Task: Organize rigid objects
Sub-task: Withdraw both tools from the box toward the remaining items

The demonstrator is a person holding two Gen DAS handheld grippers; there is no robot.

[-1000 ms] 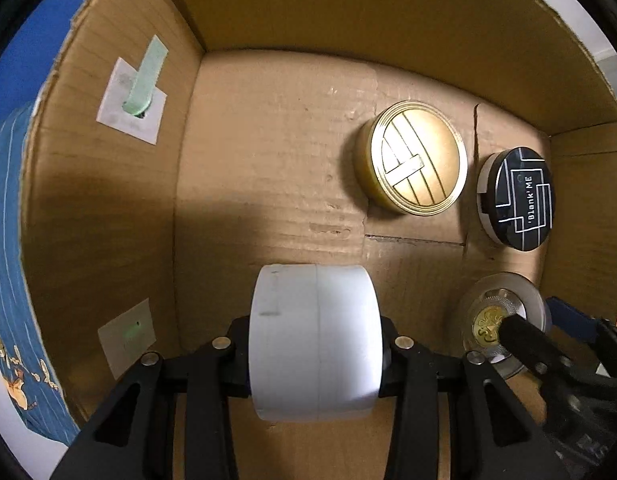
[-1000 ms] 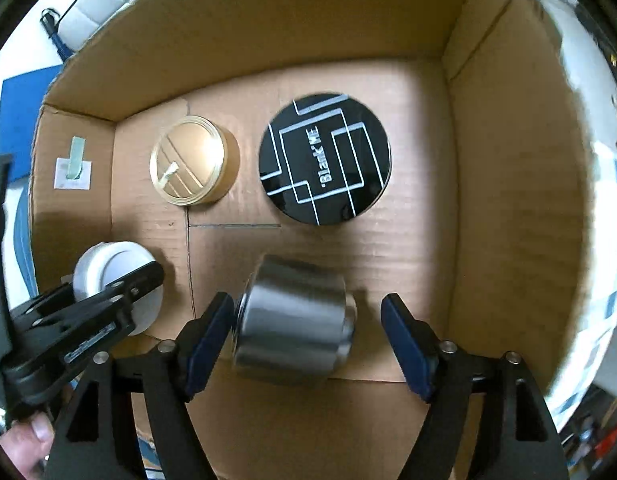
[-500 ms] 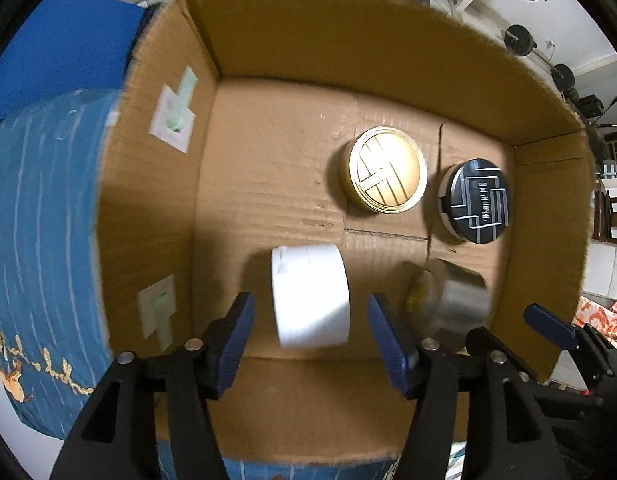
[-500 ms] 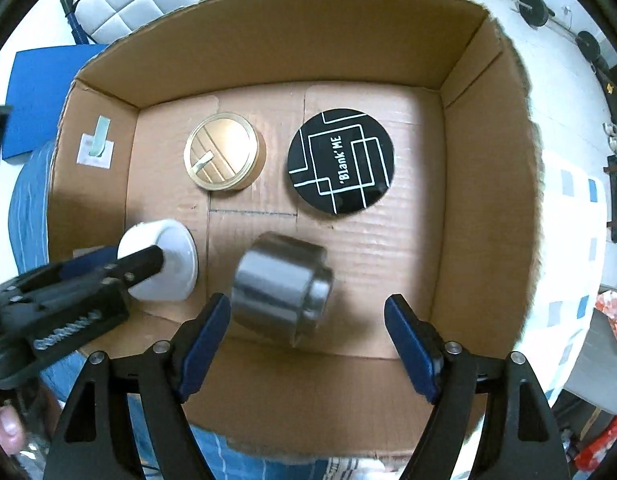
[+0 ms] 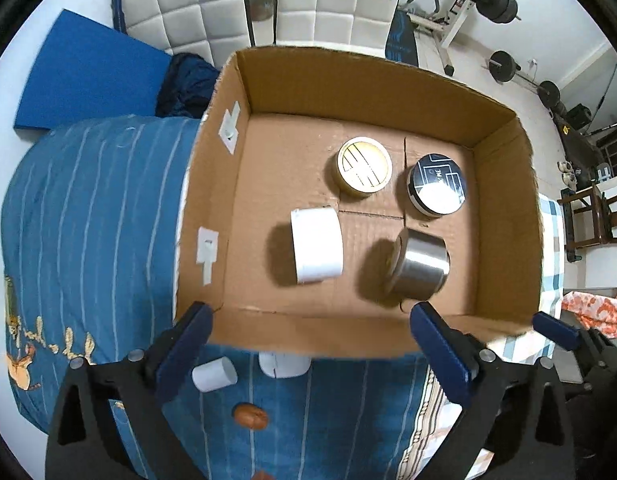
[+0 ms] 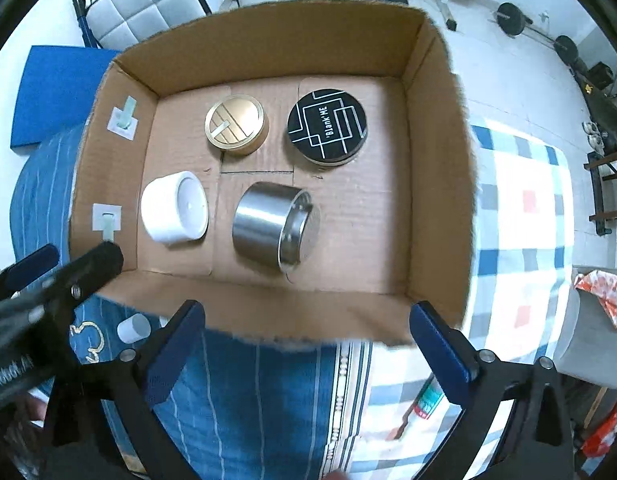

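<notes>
Box [image 5: 504, 216]: open cardboard carton on a blue striped bedcover [image 5: 88, 220]; four containers on its floor
Gold tin [image 6: 234, 124]: far row, upright, lid up; just beside black tin, not touching
Black tin [image 6: 327, 126]: far row, upright, lid w/ white line pattern + "Blank ME"
White jar [image 6: 174, 208]: near row, on its side, nr box's left wall
Steel can [image 6: 270, 226]: near row, on its side, apart from white jar
Left gripper [image 5: 312, 354]: outside box, above near wall; fingers wide apart, nothing betw. them
Right gripper [image 6: 308, 354]: outside box at near wall; fingers wide apart, empty
Outside box: small white tube [image 5: 214, 374] + brown oval item [image 5: 250, 416] on bedcover, nr front wall
</notes>
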